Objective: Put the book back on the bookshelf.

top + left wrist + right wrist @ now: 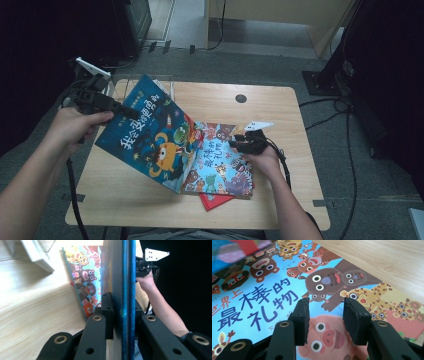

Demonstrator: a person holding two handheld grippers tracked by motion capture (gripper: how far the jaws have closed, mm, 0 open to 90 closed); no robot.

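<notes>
Already my left fingers (125, 312) are clamped on the far left edge of the dark blue hardcover picture book (150, 132), tilting it up over the wooden desk (280, 107). It feels stiff and flat but glossy, likely to slip, so the edge near the spine suits best. My right fingers (325, 320) stand apart, hovering over the light blue animal picture book (262, 290) at centre.
</notes>
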